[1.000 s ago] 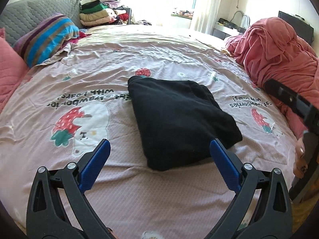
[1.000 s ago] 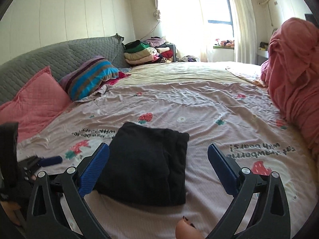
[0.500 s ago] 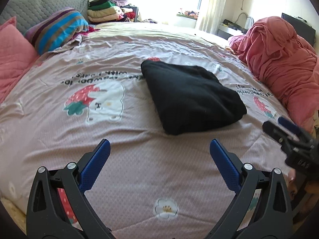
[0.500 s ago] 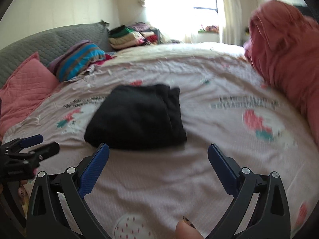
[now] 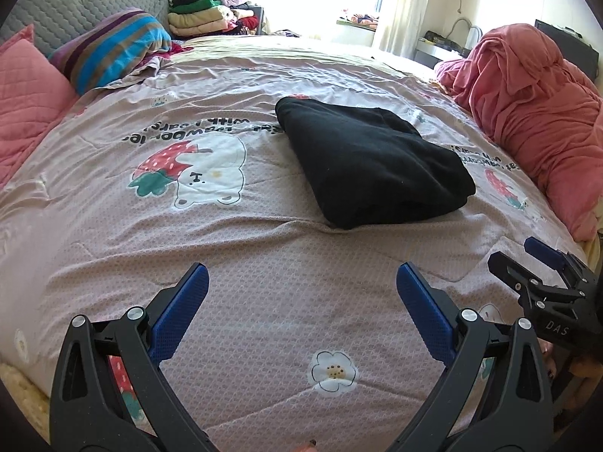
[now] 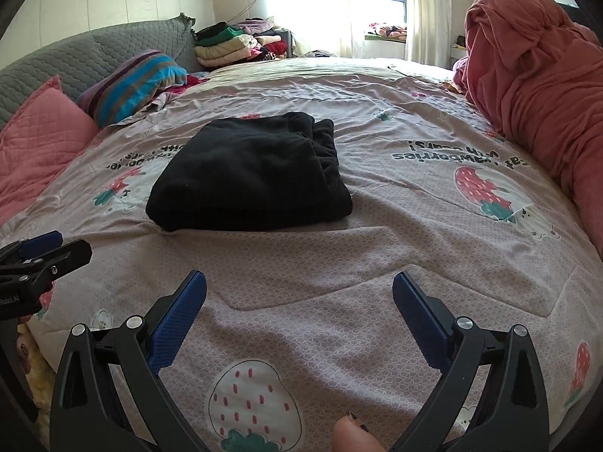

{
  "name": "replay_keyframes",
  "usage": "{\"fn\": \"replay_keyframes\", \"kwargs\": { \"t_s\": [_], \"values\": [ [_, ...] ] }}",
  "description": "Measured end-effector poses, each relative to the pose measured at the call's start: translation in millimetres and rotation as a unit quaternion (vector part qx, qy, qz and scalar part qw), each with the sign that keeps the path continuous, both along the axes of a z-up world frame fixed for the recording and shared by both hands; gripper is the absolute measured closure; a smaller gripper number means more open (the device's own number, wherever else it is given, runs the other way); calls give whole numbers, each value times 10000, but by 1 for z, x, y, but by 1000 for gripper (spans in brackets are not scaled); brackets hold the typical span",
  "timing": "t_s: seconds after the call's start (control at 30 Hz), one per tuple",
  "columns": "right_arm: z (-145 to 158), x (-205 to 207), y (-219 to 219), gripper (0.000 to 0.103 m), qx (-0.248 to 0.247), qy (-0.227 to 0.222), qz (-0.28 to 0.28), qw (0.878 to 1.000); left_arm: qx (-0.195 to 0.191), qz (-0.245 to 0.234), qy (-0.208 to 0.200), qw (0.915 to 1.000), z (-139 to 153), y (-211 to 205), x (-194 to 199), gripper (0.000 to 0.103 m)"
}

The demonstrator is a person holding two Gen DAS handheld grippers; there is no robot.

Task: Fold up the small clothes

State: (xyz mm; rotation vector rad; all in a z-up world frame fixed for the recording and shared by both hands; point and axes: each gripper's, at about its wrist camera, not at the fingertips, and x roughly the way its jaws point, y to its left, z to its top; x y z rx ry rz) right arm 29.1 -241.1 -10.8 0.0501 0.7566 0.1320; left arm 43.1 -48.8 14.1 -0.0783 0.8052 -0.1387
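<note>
A black garment (image 5: 371, 160) lies folded into a thick rectangle in the middle of the bed; it also shows in the right wrist view (image 6: 250, 175). My left gripper (image 5: 301, 286) is open and empty, held above the bedspread well short of the garment. My right gripper (image 6: 299, 293) is open and empty too, near the bed's front edge. Each gripper shows in the other's view: the right one (image 5: 542, 267) at the far right, the left one (image 6: 45, 252) at the far left.
The pink strawberry-print bedspread (image 5: 233, 248) covers the bed. A heap of red bedding (image 5: 535, 109) lies on the right. A striped pillow (image 5: 109, 47), a pink pillow (image 5: 26, 90) and a stack of folded clothes (image 5: 203, 15) are at the back left.
Both grippers have pulled back from the folded black garment toward the bed's front edge. The garment has stayed in place, and both grippers have stayed open.
</note>
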Motion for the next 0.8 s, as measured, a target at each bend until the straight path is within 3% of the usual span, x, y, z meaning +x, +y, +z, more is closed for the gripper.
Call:
{"fn": "replay_keyframes", "kwargs": {
  "t_s": [0.8],
  "values": [
    [3, -6, 2, 5, -111, -36, -54, 9999, 38, 174, 70, 9998, 0, 9, -5, 9]
  ]
}}
